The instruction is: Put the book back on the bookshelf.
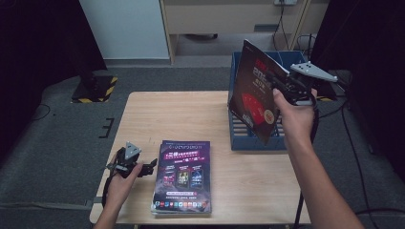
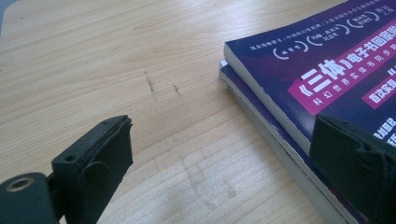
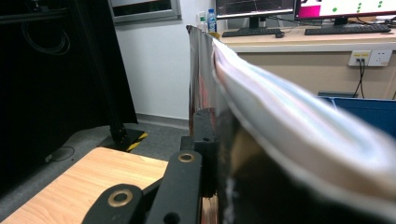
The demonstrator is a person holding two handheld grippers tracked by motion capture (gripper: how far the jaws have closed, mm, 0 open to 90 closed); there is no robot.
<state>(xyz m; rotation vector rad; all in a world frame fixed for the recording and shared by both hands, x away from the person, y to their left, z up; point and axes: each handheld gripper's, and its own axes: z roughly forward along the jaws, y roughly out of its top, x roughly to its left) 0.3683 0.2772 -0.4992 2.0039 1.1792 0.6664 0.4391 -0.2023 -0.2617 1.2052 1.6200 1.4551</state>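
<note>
A dark magazine with a red cover design (image 1: 252, 93) hangs tilted over the blue crate (image 1: 255, 142) at the table's right side. My right gripper (image 1: 276, 80) is shut on its right edge. In the right gripper view the magazine (image 3: 289, 140) stands edge-on, its pages fanning, and the right gripper (image 3: 215, 140) clamps it against its left jaw. A stack of purple-covered books (image 1: 182, 176) lies flat at the front of the wooden table (image 1: 181, 112). My left gripper (image 1: 149, 166) rests open just left of that stack. Between the left gripper (image 2: 222, 128) jaws are bare wood and the corner of the books (image 2: 327, 60).
A black-and-yellow stand base (image 1: 95, 88) sits on the grey floor beyond the table's far left corner. Past the crate is a light wooden cabinet (image 1: 229, 19). A desk with monitors and keyboards (image 3: 303, 28) stands further back. Cables run along the floor at the right.
</note>
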